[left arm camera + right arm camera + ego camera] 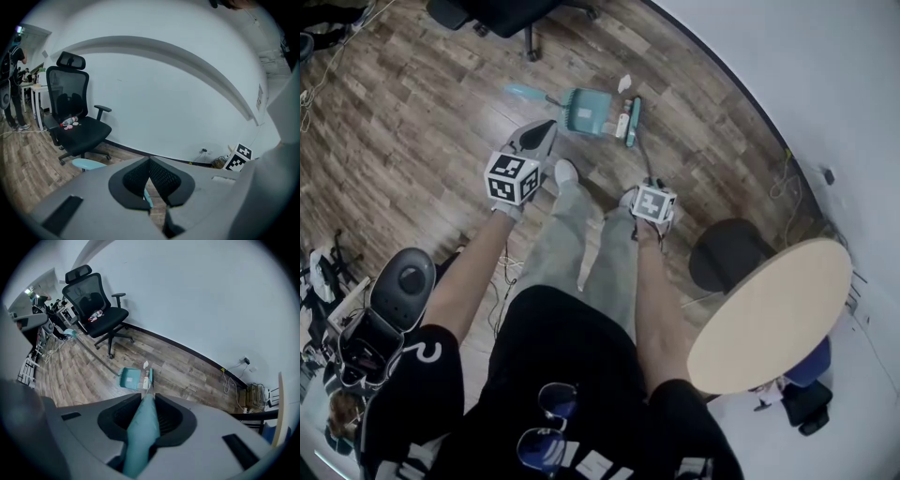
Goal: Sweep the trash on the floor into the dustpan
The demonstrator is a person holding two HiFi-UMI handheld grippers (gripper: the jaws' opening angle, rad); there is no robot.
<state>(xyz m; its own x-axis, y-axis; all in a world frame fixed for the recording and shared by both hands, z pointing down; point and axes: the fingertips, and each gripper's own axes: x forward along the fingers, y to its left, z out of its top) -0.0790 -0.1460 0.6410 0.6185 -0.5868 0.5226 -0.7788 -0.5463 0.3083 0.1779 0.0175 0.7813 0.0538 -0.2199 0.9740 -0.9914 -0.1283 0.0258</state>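
You are mid-sweep, as I read it: the broom is set and the trash is not yet in the pan. Your left gripper (542, 133) has its jaw tips together with nothing between them. It points forward and nearly level from a bent arm, well out from the left edge of the desk (778, 309). Just past it the dustpan handle (525, 92) stands tilted up off the floor, with no gripper on it. The dustpan (586, 111) lies flat on the floor, well beyond the desk's far edge, its mouth turned toward the desk side. The white trash (622, 123) lies right at that mouth, and a crumpled scrap (624, 83) sits a little further out, clear of the pan. The broom head (634, 122) rests just right of the trash, so the trash lies between bristles and pan. Your right gripper (149, 401) is clamped on the teal broom handle (140, 432). That arm reaches down and forward, closest of all to the desk's left edge.

The next move calls for a short, low pull of the broom head away from the desk, into the pan. The unheld pan may slide, so steady its handle with your left gripper. The scrap will likely need its own stroke.
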